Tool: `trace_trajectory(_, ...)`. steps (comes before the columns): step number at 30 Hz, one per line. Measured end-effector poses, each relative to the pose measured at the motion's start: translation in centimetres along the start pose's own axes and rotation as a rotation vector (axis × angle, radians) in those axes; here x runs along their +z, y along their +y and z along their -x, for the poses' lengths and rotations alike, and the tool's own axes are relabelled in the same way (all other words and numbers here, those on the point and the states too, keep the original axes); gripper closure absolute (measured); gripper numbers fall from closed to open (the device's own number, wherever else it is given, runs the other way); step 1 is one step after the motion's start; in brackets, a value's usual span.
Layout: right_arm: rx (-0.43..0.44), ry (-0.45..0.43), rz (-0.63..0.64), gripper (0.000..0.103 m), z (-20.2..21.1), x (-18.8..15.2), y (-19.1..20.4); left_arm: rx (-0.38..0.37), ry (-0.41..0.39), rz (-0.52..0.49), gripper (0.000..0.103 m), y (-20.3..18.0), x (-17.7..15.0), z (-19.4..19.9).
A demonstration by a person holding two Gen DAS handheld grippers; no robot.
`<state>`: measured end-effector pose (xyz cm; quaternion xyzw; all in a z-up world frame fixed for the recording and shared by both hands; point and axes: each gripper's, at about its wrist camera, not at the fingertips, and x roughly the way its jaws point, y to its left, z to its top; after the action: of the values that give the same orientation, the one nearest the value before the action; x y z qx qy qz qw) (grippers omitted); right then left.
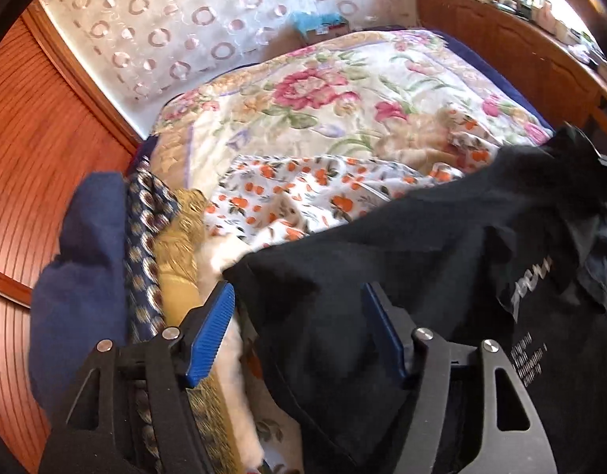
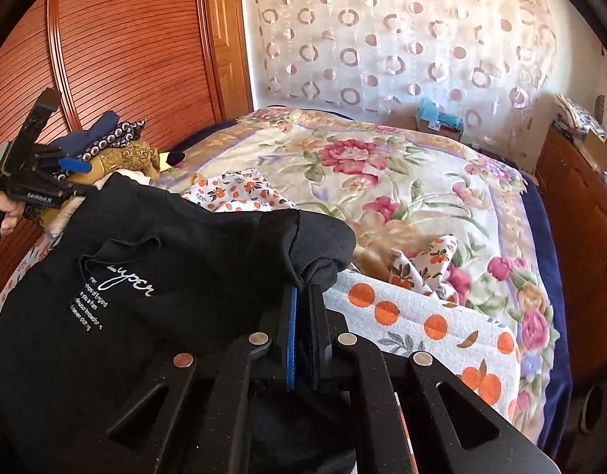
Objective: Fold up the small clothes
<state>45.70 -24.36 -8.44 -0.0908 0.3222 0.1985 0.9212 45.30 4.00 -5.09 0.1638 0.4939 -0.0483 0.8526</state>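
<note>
A black T-shirt (image 1: 441,260) with white lettering lies spread over the near part of the bed; it also shows in the right wrist view (image 2: 165,260). My left gripper (image 1: 299,304) is open, its blue pads on either side of the shirt's left corner, not closed on it. It also shows in the right wrist view (image 2: 72,179) at the far left. My right gripper (image 2: 305,296) is shut on a bunched edge of the black T-shirt. White cloth with orange fruit print (image 1: 303,193) lies under the shirt and also shows in the right wrist view (image 2: 421,324).
A floral bedspread (image 2: 382,166) covers the bed. A stack of folded clothes, blue, patterned and gold (image 1: 117,245), sits at the left edge by the wooden slatted wardrobe (image 2: 125,39). A wooden bed frame (image 1: 520,51) runs along the right, with a curtain (image 2: 402,31) behind.
</note>
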Motion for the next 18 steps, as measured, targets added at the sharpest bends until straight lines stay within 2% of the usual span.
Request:
trace_trajectory(5, 0.000, 0.000, -0.005, 0.098, -0.2, 0.0, 0.0, -0.015, 0.068, 0.006, 0.035, 0.5, 1.3, -2.2)
trace_trajectory(11, -0.001, 0.003, -0.002, 0.098, -0.3, 0.2, 0.2, -0.024, 0.153, 0.019, 0.035, 0.6, 1.1, -4.4)
trace_trajectory(18, -0.003, 0.009, -0.008, 0.098, -0.6, 0.1, 0.0, -0.085, 0.185, 0.052, 0.035, 0.4, 0.9, -5.7)
